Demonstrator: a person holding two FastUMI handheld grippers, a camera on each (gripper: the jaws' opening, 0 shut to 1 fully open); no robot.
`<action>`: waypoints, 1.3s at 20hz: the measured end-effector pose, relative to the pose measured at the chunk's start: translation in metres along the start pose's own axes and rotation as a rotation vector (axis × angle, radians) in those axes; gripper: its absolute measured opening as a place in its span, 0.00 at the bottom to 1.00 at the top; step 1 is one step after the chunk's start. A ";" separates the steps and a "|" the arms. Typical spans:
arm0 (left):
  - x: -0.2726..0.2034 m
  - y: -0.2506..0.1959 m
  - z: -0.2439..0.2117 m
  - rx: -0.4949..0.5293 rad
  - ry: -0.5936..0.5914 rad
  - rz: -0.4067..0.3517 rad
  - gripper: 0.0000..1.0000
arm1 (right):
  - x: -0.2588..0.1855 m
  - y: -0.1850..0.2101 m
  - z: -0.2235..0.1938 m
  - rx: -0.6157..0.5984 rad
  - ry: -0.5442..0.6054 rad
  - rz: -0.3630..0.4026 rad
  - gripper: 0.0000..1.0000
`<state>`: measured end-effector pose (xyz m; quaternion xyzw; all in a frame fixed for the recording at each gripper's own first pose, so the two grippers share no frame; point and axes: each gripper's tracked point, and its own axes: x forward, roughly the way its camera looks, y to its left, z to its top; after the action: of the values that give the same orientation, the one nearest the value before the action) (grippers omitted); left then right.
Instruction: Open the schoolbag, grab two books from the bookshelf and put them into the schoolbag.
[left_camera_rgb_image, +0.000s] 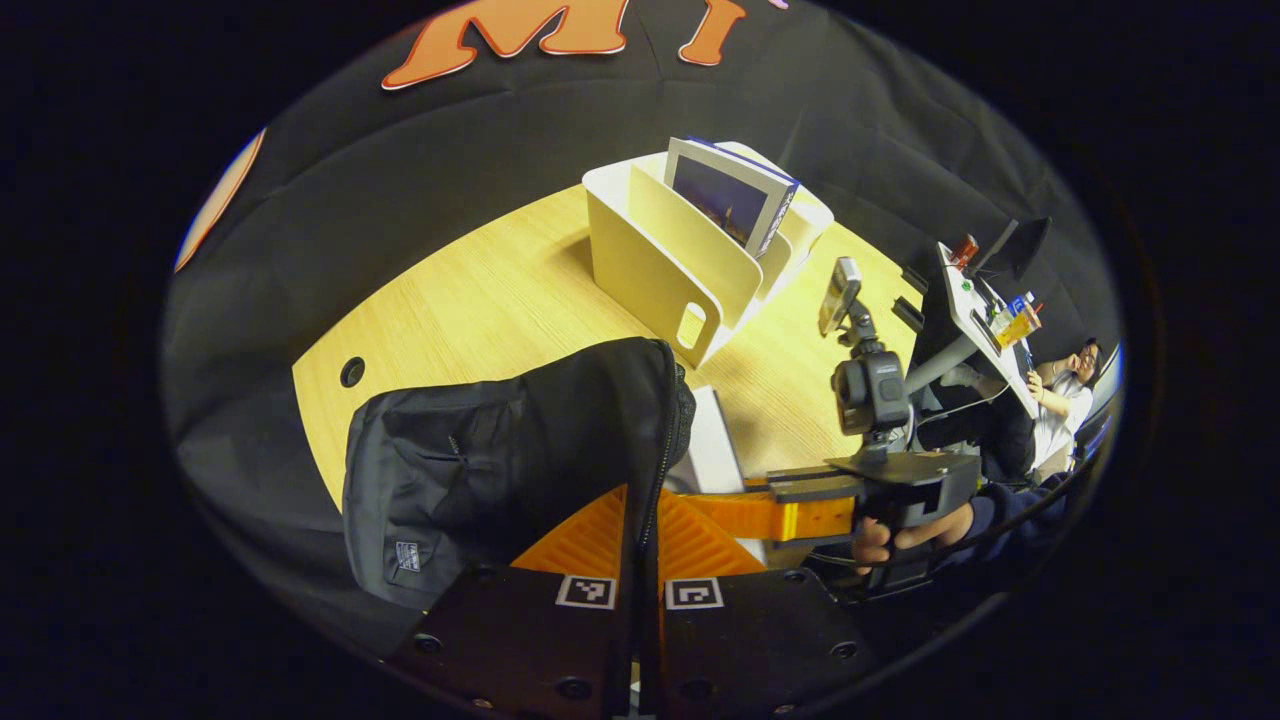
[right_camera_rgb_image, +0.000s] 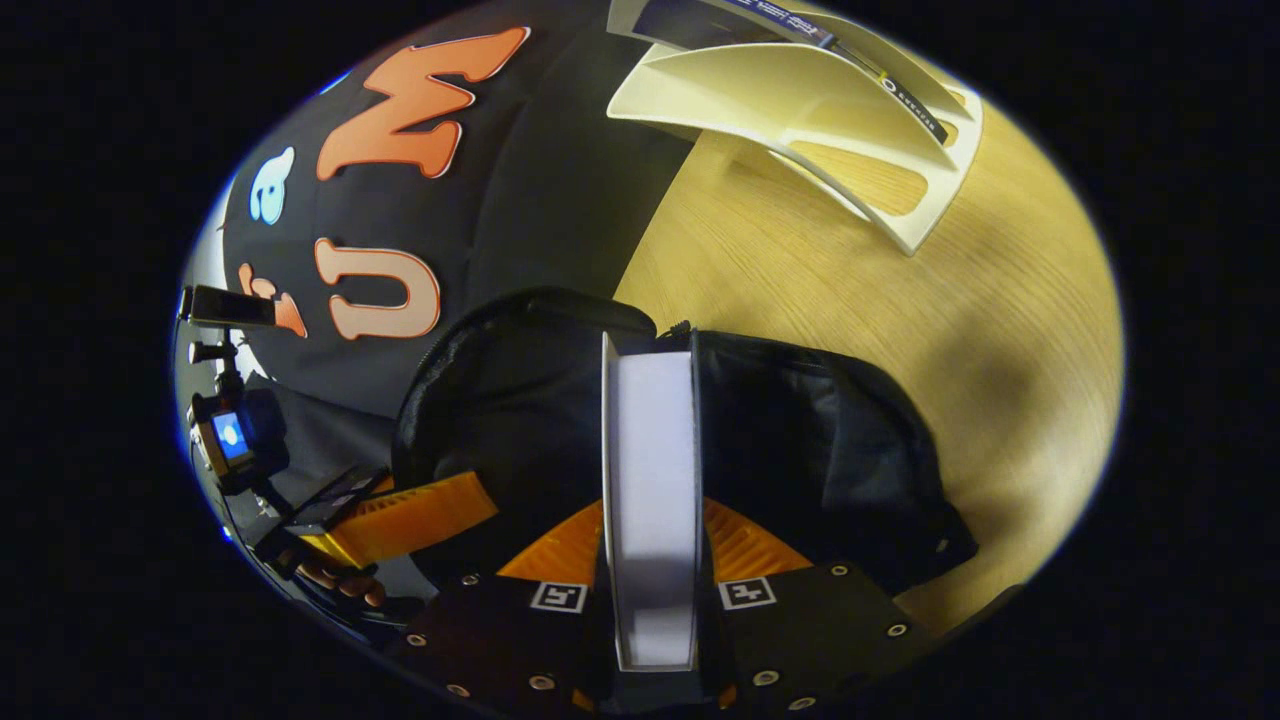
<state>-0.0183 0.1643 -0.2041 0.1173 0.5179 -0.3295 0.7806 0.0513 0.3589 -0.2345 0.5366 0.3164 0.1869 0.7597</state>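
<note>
Right gripper (right_camera_rgb_image: 650, 600) pinching a white hardback book (right_camera_rgb_image: 650, 480) edge-on over the open black fabric schoolbag (right_camera_rgb_image: 800, 440).
Left gripper (left_camera_rgb_image: 640, 560) clamps the schoolbag's zip edge; beyond, a cream plastic bookshelf (left_camera_rgb_image: 660, 250) on the wooden table (left_camera_rgb_image: 480, 290) holds one blue-covered book (left_camera_rgb_image: 730, 195).

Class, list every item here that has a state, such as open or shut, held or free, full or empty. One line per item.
schoolbag: open at the top, standing on the table
white book: held edge-up, entering the schoolbag
bookshelf: upright, one book in it
left gripper: shut on the schoolbag's zipper edge
right gripper: shut on the white book
</note>
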 end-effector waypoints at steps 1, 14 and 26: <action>0.001 -0.001 -0.001 -0.001 0.000 -0.001 0.04 | 0.006 -0.001 0.002 0.012 -0.004 0.011 0.34; 0.014 0.009 -0.007 -0.037 -0.003 0.028 0.04 | 0.020 -0.058 -0.007 -0.217 0.175 -0.286 0.89; 0.023 0.001 -0.016 -0.056 -0.014 0.144 0.04 | -0.098 -0.038 0.112 -0.529 -0.031 -0.394 0.98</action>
<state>-0.0232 0.1641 -0.2319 0.1303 0.5116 -0.2586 0.8089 0.0540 0.2062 -0.2172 0.2518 0.3430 0.1039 0.8990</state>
